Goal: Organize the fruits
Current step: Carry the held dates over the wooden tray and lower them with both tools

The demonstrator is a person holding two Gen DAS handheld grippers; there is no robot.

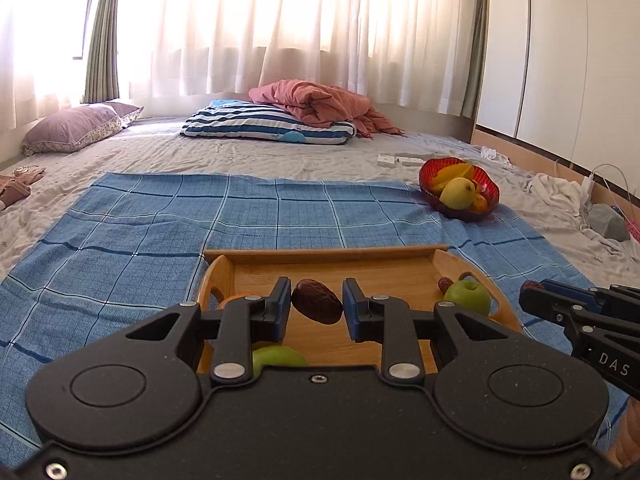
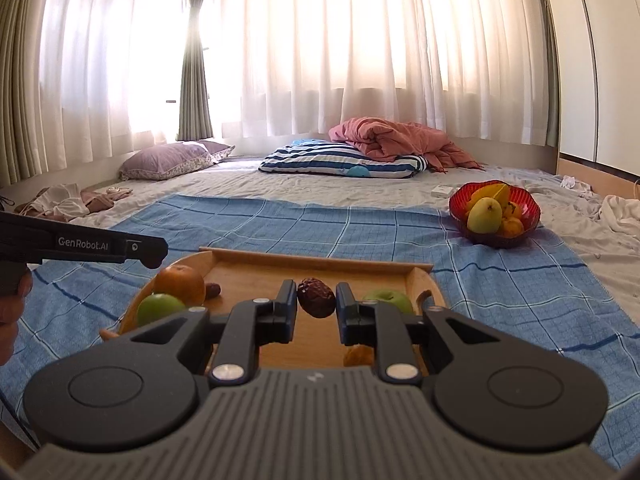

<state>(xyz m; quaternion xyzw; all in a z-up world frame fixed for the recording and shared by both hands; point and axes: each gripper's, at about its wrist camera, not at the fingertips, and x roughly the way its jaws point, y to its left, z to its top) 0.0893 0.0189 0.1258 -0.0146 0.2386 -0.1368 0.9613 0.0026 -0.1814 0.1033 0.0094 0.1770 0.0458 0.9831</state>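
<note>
Presently, the left gripper (image 1: 317, 307) and the right gripper (image 2: 316, 303) are each pinching a wrinkled brown date over the near wooden tray (image 2: 320, 264), jaws narrowed around it. Green apples and an orange are remaining in the tray; the far-right red bowl (image 2: 528, 200) is already holding several fruits, so sorting appears partway.

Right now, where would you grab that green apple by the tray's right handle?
Across the green apple's round middle, coming straight down from above: its stem dimple faces up, and the tray rim curves close around its right side.
</note>
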